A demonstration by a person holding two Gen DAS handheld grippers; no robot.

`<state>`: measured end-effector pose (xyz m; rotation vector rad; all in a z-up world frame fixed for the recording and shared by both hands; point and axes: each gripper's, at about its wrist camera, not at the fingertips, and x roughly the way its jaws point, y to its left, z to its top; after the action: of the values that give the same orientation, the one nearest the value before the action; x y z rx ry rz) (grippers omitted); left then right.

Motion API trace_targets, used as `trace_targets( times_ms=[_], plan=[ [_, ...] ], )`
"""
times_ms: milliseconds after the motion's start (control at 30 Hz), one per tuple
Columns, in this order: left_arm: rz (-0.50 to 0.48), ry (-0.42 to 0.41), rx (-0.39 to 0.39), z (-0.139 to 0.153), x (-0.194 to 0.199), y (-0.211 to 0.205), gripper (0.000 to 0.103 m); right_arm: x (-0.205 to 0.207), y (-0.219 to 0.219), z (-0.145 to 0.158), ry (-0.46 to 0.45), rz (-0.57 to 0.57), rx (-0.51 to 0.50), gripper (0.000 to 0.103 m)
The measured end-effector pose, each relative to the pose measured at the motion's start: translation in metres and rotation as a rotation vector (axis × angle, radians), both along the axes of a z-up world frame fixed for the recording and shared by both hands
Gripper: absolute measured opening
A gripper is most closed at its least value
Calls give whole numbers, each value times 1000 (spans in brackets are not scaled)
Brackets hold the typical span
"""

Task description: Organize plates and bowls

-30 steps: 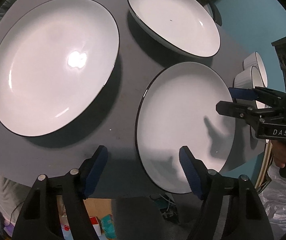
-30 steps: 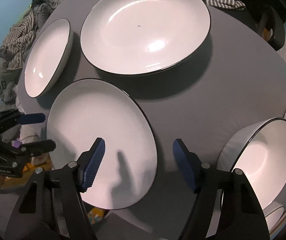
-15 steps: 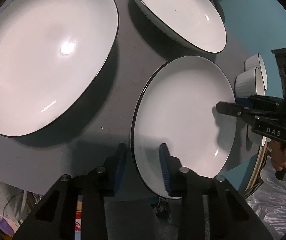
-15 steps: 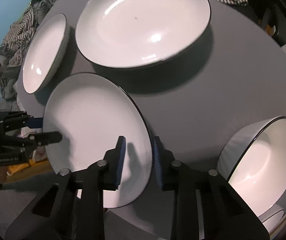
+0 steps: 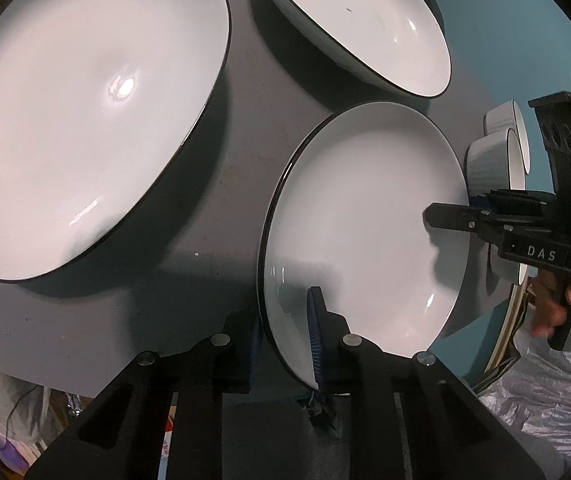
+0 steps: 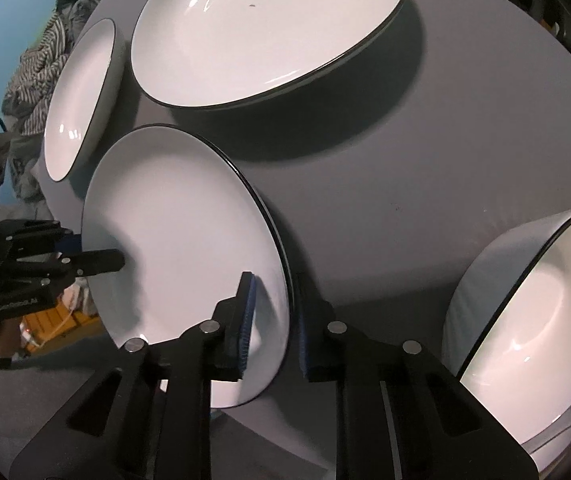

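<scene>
**Small plate, gripped at two rims**

Item: small plate — white, thin dark rim, on the near edge of the grey table, part of it overhanging the edge. The overhang is likely why it is taken here: it lets a pad pass under the rim.

Left gripper: jaws closing on the plate's near-left rim, one blue pad on the white face, the other below the rim. Pads appear to press on it.

Right gripper: jaws closing on the opposite rim, one pad on the face, one under. In the left view it reaches in from the right, a hand on its grip.

Judgement: two holds on opposite sides keep a flat, slick plate level for a lift; one hold alone would let it tip.

Other stock:
- Large plate, far left of the small plate, well apart from it.
- Deep plate, far side, just beyond the small plate.
- Bowl, right, near the table edge.
- Two smaller bowls, beyond the right gripper — nesting cannot be told.

Likely next: lift and stack on a larger plate.
</scene>
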<state>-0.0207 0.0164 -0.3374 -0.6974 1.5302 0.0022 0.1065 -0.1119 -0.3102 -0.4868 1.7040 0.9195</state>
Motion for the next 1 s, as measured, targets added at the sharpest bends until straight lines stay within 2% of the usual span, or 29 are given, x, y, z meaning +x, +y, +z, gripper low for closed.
trace_targets(
  times_ms=[133,267,500,800,1000],
  plan=[
    [0,2,4,1,2,-3,20,6,5,-3,13,-13,-13,17],
    [21,8,-7,-1,-2,4,15,5,6,-4,15,-26,-15,17],
    [63,41,-20,-3,-8,16,14,12,0,-11,80,-92,-9,15],
    [33,89,-4,2,-5,18,15,12,4,-7,105,-100,-36,15],
    [-6,84,6,15,3,18,14,15,1,-1,105,-110,-32,15]
  ],
)
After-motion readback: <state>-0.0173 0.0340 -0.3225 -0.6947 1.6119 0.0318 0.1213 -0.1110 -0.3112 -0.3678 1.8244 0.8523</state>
